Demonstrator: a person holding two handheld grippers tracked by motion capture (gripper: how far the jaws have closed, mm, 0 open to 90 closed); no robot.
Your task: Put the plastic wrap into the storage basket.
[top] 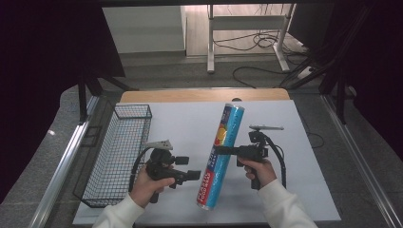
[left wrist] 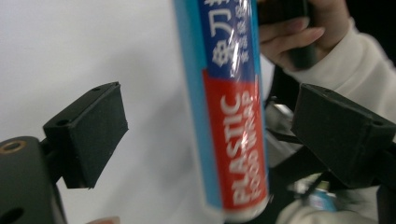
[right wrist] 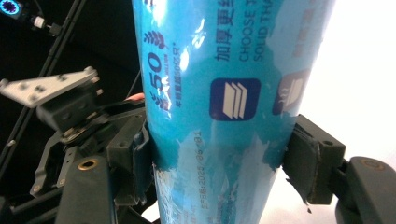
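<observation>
A long blue and red roll of plastic food wrap [top: 228,123] hangs tilted above the white table top, its red end toward me. My right gripper [top: 221,150] is shut on the roll's middle from the right; both pads press on the blue wrapper [right wrist: 219,93], with the gripper [right wrist: 219,163] straddling it. My left gripper [top: 187,167] stands open just left of the roll's lower part. Its jaws [left wrist: 215,133] frame the red end [left wrist: 238,140] without touching it.
A black wire basket [top: 102,161] stands along the table's left side, close to my left hand. The white table cover [top: 180,128] lies bare between basket and roll. My right hand and white sleeve [left wrist: 303,37] show behind the roll.
</observation>
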